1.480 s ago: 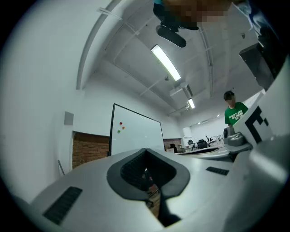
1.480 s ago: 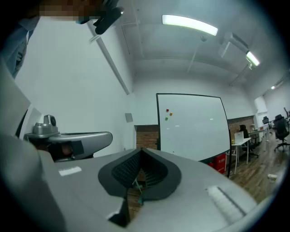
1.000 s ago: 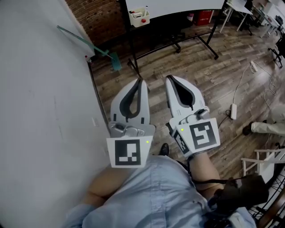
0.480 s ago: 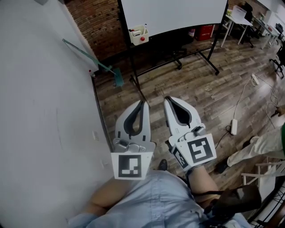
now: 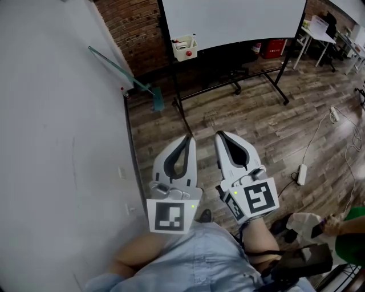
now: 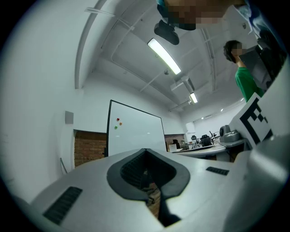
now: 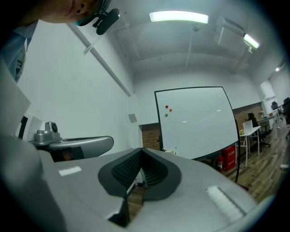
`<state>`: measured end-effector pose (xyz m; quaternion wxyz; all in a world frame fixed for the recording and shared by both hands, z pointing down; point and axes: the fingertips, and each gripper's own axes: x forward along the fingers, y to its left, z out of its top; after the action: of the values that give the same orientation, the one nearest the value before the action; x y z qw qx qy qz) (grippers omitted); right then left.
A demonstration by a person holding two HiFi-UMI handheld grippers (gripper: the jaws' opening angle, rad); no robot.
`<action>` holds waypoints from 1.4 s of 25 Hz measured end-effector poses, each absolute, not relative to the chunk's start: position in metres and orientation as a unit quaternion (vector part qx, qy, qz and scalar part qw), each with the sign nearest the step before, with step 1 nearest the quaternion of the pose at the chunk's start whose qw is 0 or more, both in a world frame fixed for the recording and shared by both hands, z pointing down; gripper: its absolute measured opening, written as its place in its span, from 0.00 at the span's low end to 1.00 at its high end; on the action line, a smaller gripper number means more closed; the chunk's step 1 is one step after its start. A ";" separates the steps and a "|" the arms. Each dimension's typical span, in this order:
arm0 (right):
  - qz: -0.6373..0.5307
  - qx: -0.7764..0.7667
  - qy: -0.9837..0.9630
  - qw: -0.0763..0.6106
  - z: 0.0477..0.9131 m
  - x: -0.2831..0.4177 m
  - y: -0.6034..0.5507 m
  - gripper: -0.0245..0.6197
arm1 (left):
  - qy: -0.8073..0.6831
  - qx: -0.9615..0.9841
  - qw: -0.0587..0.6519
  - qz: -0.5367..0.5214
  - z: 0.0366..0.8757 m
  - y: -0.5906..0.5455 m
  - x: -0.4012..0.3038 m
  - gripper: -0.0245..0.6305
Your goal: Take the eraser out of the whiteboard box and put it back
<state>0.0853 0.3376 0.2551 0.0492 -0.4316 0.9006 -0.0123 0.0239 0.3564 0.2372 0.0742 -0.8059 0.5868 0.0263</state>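
Left claw [image 5: 189,137] and right claw [image 5: 219,134]: smooth grey shells with ribbed black pads, both clenched on nothing. The whiteboard box [image 5: 185,49], a small pale tray on the whiteboard [image 5: 234,20] frame, lies well apart at 12 o'clock. The eraser inside is too small to discern. It is presumably light, felt-faced and rigid-backed: grasp its hard sides.

- White wall [image 5: 57,125], plain, along the left side; a small grey plate [image 6: 69,117] set on it.
- Red brick wall [image 5: 134,28], at the far end beside the white wall.
- Floor [image 5: 251,120], dark wood planks.
- Whiteboard [image 5: 228,17] on a black wheeled stand, before the brick wall.
- Teal long-handled cleaning tool [image 5: 122,73], leaning at the white wall's foot.
- White power strip [image 5: 301,174] with cable, lying on the floor.
- White desks [image 5: 319,28] with chairs, far right.
- Ceiling, white, with tube lights [image 7: 179,17], lit.
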 end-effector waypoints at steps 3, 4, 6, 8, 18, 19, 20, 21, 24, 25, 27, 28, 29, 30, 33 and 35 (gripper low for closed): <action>-0.014 -0.433 0.900 0.044 0.260 0.087 0.324 0.04 | 0.587 -0.806 0.068 0.028 0.243 0.342 0.024 0.04; -0.015 -0.433 0.900 0.043 0.262 0.088 0.319 0.04 | 0.586 -0.807 0.067 0.027 0.245 0.337 0.024 0.04; -0.019 -0.436 0.899 0.039 0.266 0.090 0.308 0.04 | 0.584 -0.809 0.064 0.029 0.248 0.324 0.025 0.04; -0.021 -0.439 0.898 0.035 0.271 0.089 0.293 0.04 | 0.582 -0.810 0.062 0.034 0.251 0.308 0.025 0.04; -0.009 -0.432 0.902 0.017 0.265 0.059 0.180 0.04 | 0.579 -0.811 0.057 0.060 0.246 0.193 -0.001 0.04; -0.008 -0.431 0.902 0.016 0.262 0.054 0.168 0.04 | 0.578 -0.811 0.057 0.063 0.244 0.181 -0.005 0.04; -0.006 -0.431 0.902 0.015 0.259 0.050 0.157 0.04 | 0.578 -0.811 0.056 0.066 0.242 0.169 -0.009 0.04; -0.004 -0.432 0.902 0.015 0.256 0.046 0.146 0.04 | 0.578 -0.811 0.054 0.070 0.240 0.158 -0.013 0.04; 0.002 -0.435 0.900 0.011 0.252 0.035 0.117 0.04 | 0.576 -0.812 0.052 0.076 0.238 0.129 -0.025 0.04; 0.003 -0.435 0.900 0.008 0.252 0.030 0.109 0.04 | 0.575 -0.813 0.051 0.078 0.239 0.121 -0.029 0.04; 0.007 -0.434 0.901 0.002 0.253 0.021 0.095 0.04 | 0.573 -0.814 0.047 0.084 0.240 0.106 -0.035 0.04; 0.009 -0.433 0.901 -0.001 0.253 0.017 0.089 0.04 | 0.572 -0.814 0.044 0.088 0.240 0.100 -0.038 0.04; 0.011 -0.432 0.902 -0.004 0.253 0.014 0.083 0.04 | 0.571 -0.815 0.042 0.090 0.241 0.094 -0.040 0.04; 0.012 -0.432 0.902 -0.006 0.252 0.011 0.077 0.04 | 0.570 -0.815 0.040 0.092 0.241 0.088 -0.042 0.04; 0.014 -0.435 0.900 -0.009 0.251 0.007 0.065 0.04 | 0.568 -0.816 0.040 0.097 0.241 0.078 -0.046 0.04; 0.014 -0.436 0.900 -0.010 0.251 0.006 0.058 0.04 | 0.567 -0.817 0.037 0.096 0.243 0.072 -0.048 0.04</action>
<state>0.0060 0.0580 0.2509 -0.0101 -0.4363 0.8996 0.0143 -0.0477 0.0722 0.2432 0.0370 -0.8169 0.5675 0.0961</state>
